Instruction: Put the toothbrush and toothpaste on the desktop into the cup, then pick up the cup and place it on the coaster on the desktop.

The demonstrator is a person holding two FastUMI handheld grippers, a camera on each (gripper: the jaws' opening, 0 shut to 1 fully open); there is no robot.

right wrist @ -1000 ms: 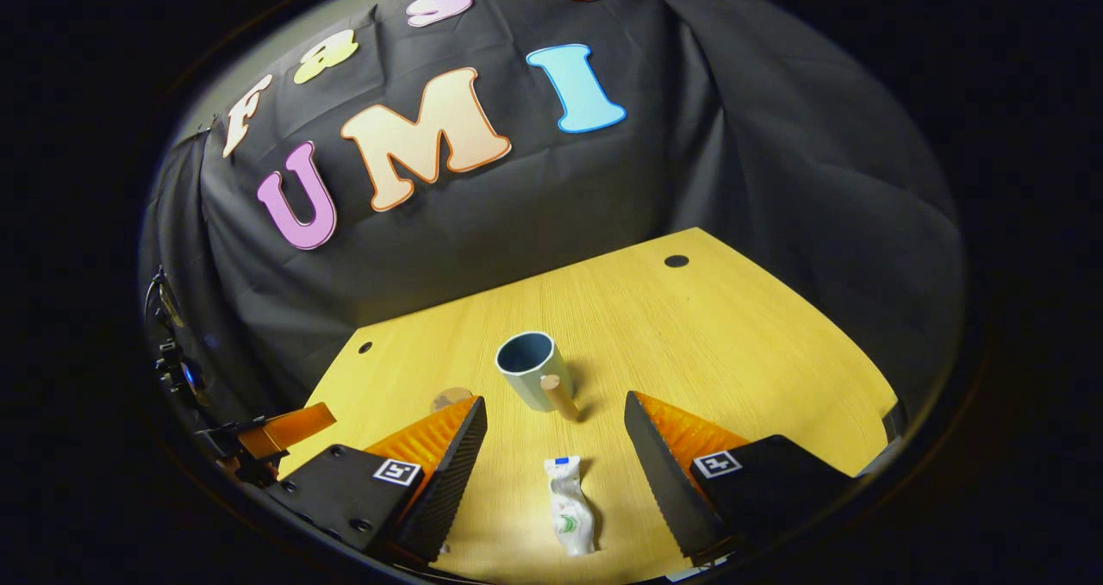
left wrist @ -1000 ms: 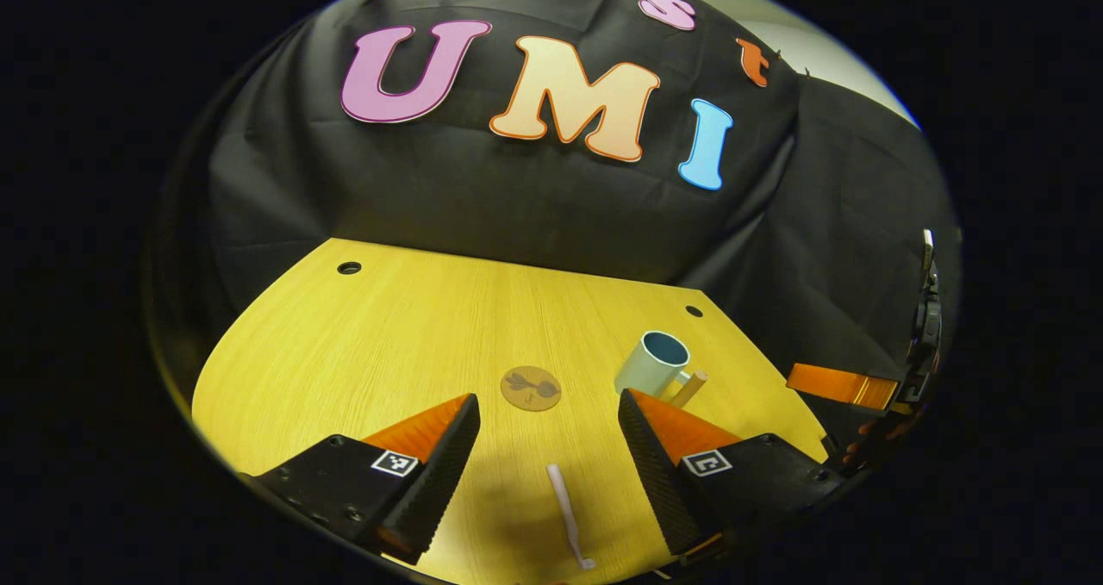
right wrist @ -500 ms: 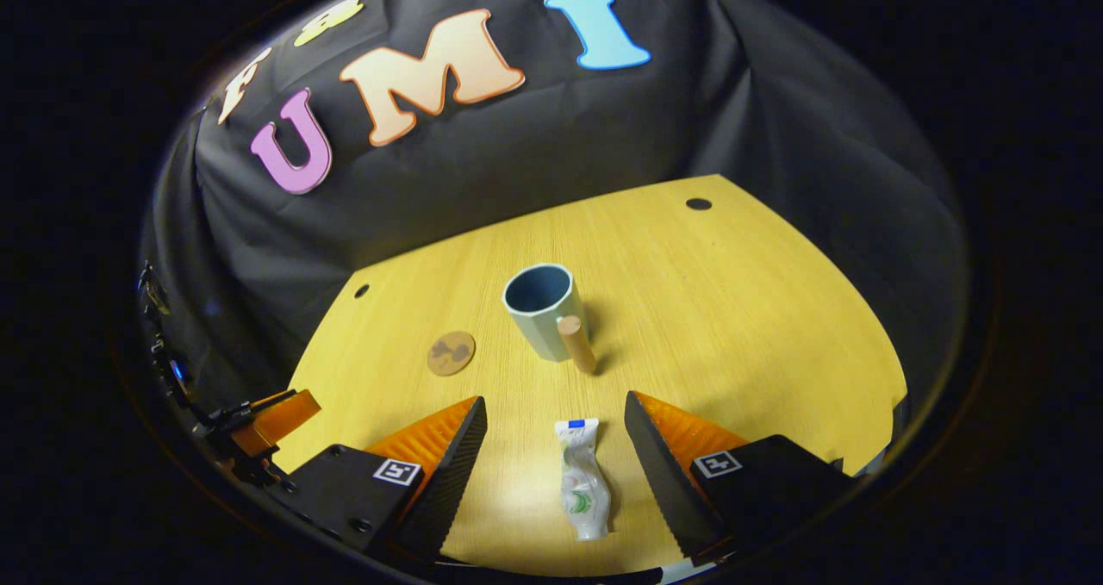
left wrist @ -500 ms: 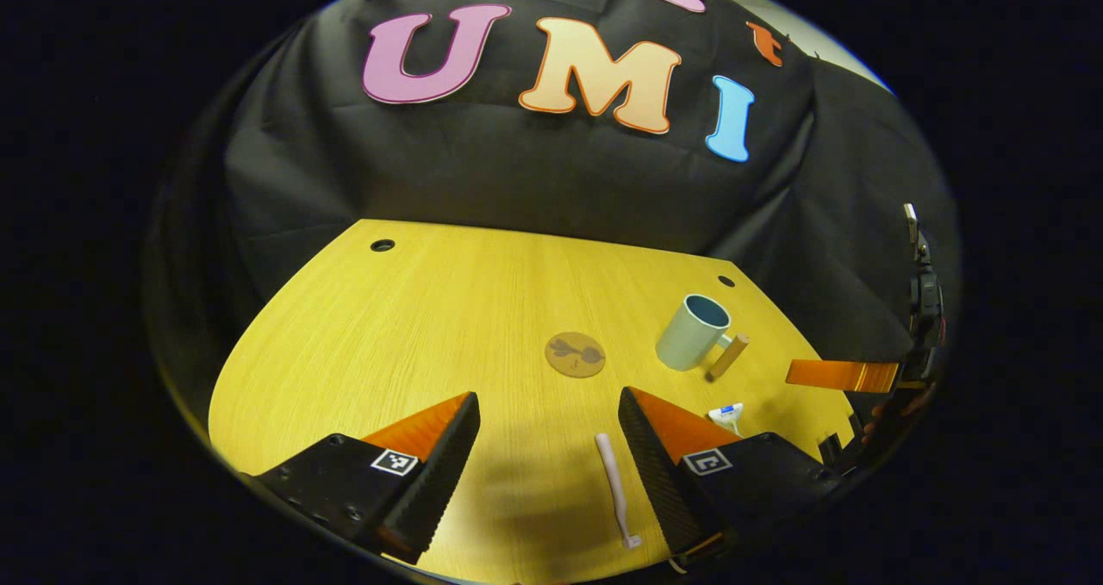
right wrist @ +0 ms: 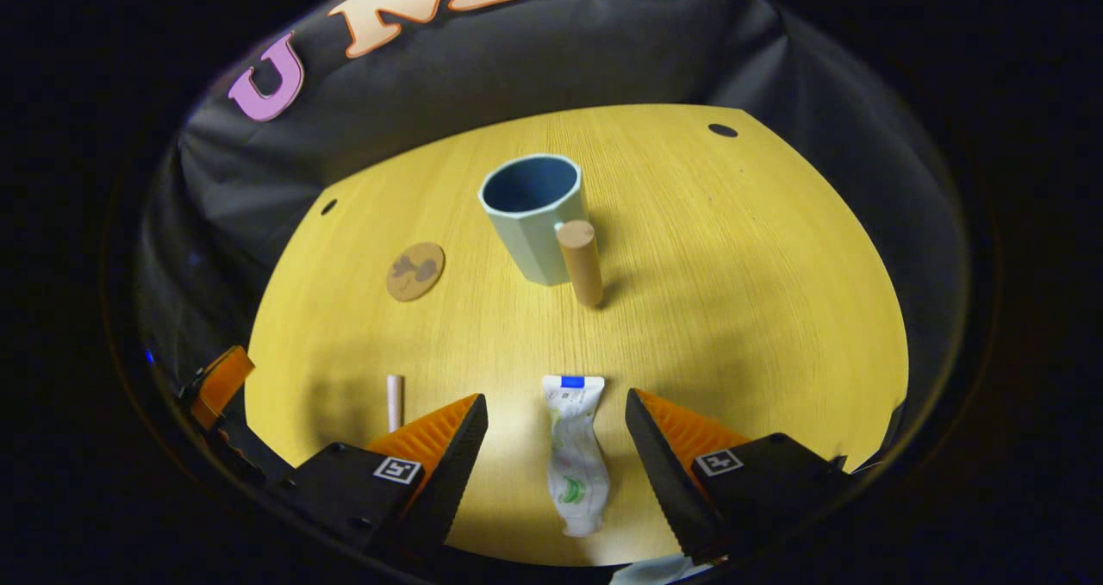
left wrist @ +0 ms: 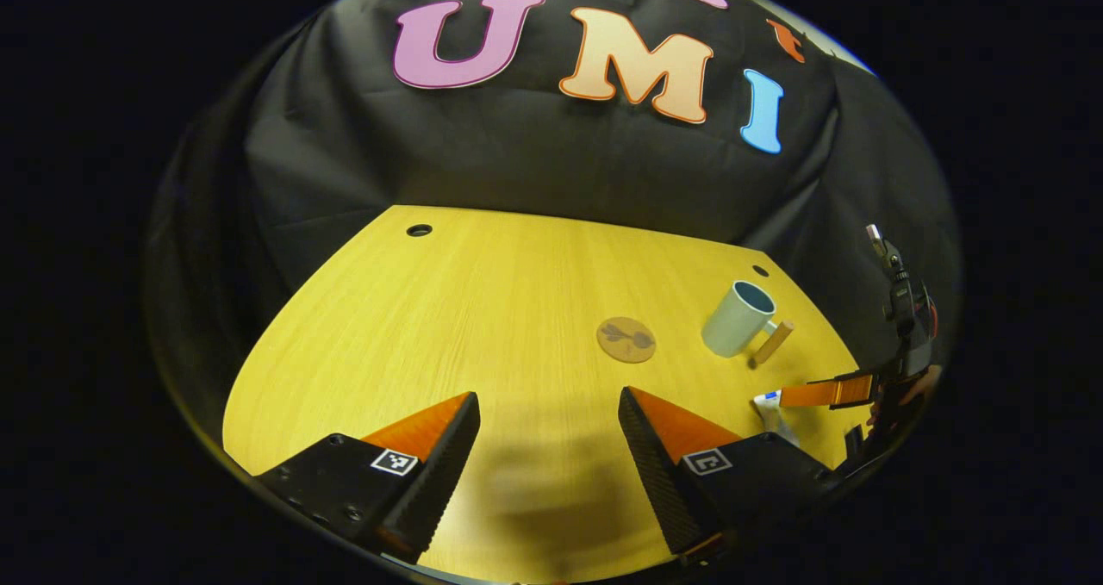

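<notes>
Now the right gripper (right wrist: 556, 413) hangs over the toothpaste tube (right wrist: 576, 456), fingers wide either side — not touching. Beyond, the cup (right wrist: 534, 214) stands upright (wooden handle toward us), coaster (right wrist: 415, 270) to its left, toothbrush (right wrist: 395, 401) nearer. The left gripper (left wrist: 548, 408) gapes wide over bare desktop (left wrist: 482, 309).

The left gripper view looks from low over the near edge of the worktop (left wrist: 482, 309) toward the back wall, slightly rightward. The right gripper view sits higher and tilts steeply down, close above the toothpaste (right wrist: 576, 451). Both share the cup (left wrist: 738, 319) and coaster (left wrist: 626, 339).
</notes>
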